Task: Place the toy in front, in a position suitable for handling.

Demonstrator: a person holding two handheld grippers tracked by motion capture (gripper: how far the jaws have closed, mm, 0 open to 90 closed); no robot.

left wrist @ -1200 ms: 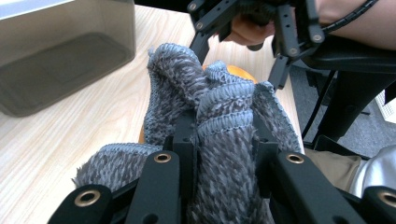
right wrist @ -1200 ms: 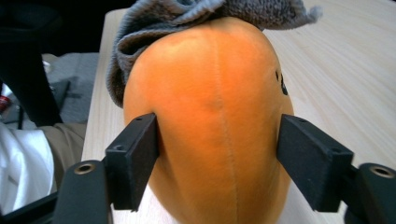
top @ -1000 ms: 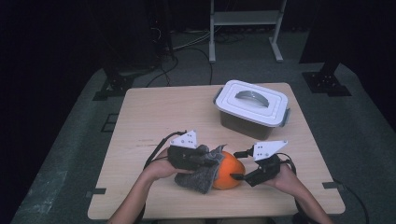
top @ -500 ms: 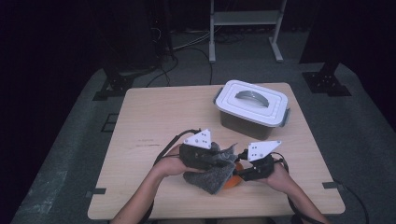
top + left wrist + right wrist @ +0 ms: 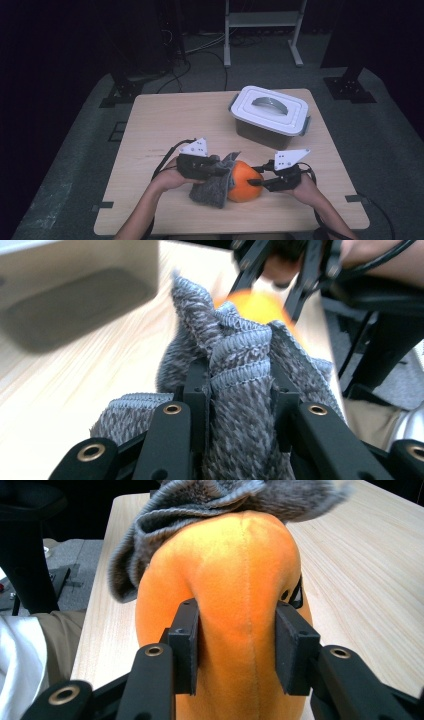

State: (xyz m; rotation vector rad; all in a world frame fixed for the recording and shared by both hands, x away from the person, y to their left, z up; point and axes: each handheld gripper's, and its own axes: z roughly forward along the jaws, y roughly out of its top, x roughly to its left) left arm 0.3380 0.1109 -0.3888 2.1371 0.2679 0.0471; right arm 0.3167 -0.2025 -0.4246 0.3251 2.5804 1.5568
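An orange plush toy (image 5: 245, 181) lies near the table's front edge. My right gripper (image 5: 254, 182) comes at it from the right. Its jaws have just been closing with the plush (image 5: 235, 570) between them, and the pads (image 5: 186, 645) now dent it on both sides. A grey knitted cloth (image 5: 216, 189) drapes over the toy's left side. My left gripper (image 5: 226, 172) is shut on a bunched fold of this cloth (image 5: 240, 370). In the left gripper view the plush (image 5: 255, 305) peeks out behind the cloth, with the right gripper's jaws beyond it.
A white lidded box (image 5: 270, 115) with a grey handle stands at the table's back right. Bare wooden tabletop (image 5: 170, 125) lies to the left and behind. A metal rack's legs (image 5: 227, 35) and cables are on the floor beyond the table.
The left gripper swept the cloth right over the plush, then drew it back left, uncovering the orange top. The right gripper's jaws closed onto the plush.
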